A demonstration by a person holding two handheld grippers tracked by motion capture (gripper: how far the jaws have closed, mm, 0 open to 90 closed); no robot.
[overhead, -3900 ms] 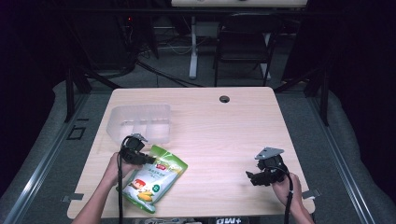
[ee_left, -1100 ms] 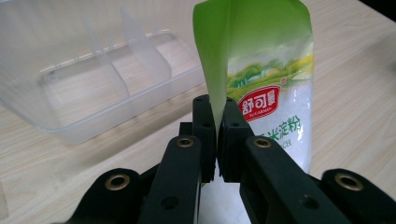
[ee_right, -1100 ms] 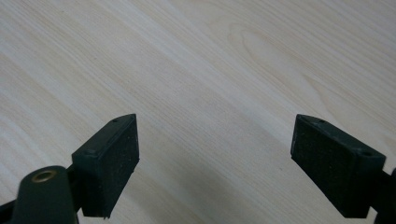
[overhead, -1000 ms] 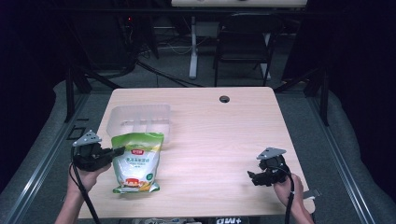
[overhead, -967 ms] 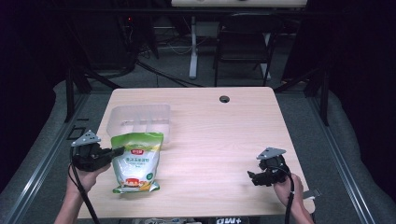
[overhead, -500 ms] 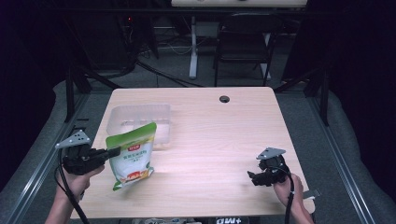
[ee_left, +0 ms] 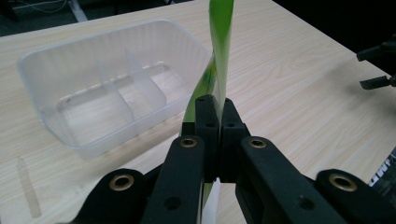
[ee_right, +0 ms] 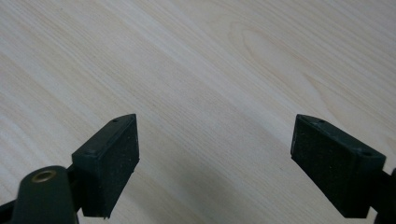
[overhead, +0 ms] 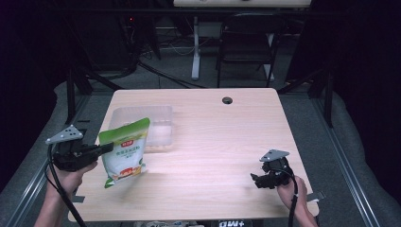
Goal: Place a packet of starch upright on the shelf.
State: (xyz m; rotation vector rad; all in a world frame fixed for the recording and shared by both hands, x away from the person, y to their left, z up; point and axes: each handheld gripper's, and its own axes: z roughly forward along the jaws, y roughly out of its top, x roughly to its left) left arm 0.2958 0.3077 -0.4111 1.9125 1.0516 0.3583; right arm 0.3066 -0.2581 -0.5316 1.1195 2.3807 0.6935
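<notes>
Green-and-white snack pouch (overhead: 124, 152) hangs clear of the desk (overhead: 222, 142) near its left edge, pinched at one side seam by the left tongs (overhead: 105, 148), whose jaws are clamped together on the thin edge of the pack. In the left gripper view the left tongs (ee_left: 215, 116) squeeze the pouch (ee_left: 221, 42) edge-on, the green film rising upright between the two black jaws. The person's left hand (overhead: 71, 172) grips the tool from below, off the desk's left edge, with a cable trailing down from it.

Just behind the pouch, toward the far left corner, sits a clear plastic container (overhead: 156, 127) with inner dividers that split it into compartments; in the left gripper view the container (ee_left: 51, 84) stands on the bare wood beyond the jaws.

Near the desk's front right corner the right tongs (overhead: 255, 178) rest low over the wood in the person's right hand (overhead: 291, 191), well apart from the pouch. The right gripper view shows these tongs (ee_right: 215, 154) with jaws spread wide, nothing between them but woodgrain.

A small dark grommet hole (overhead: 227, 100) marks the far edge.
</notes>
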